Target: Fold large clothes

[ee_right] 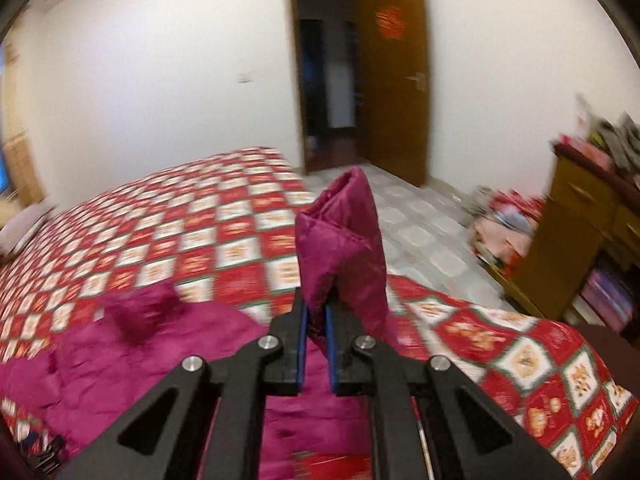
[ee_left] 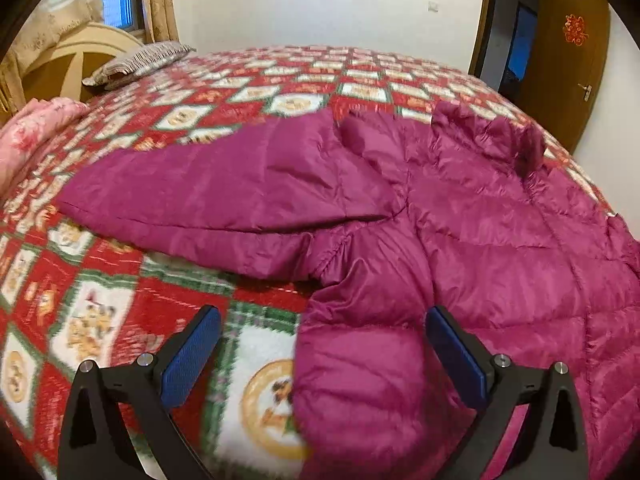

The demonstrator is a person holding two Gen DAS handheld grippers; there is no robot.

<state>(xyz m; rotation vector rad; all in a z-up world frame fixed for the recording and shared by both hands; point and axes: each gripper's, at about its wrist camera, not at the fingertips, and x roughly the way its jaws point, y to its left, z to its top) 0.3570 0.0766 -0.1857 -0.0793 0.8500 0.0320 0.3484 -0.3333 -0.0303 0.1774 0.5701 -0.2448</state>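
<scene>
Magenta quilted puffer jacket lies spread on the red-and-white checked bedspread; right gripper pinches its raised sleeve cuff, left gripper hovers released.

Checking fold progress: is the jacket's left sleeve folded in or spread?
Spread: the left sleeve lies flat outward across the bedspread, off the jacket body.
</scene>
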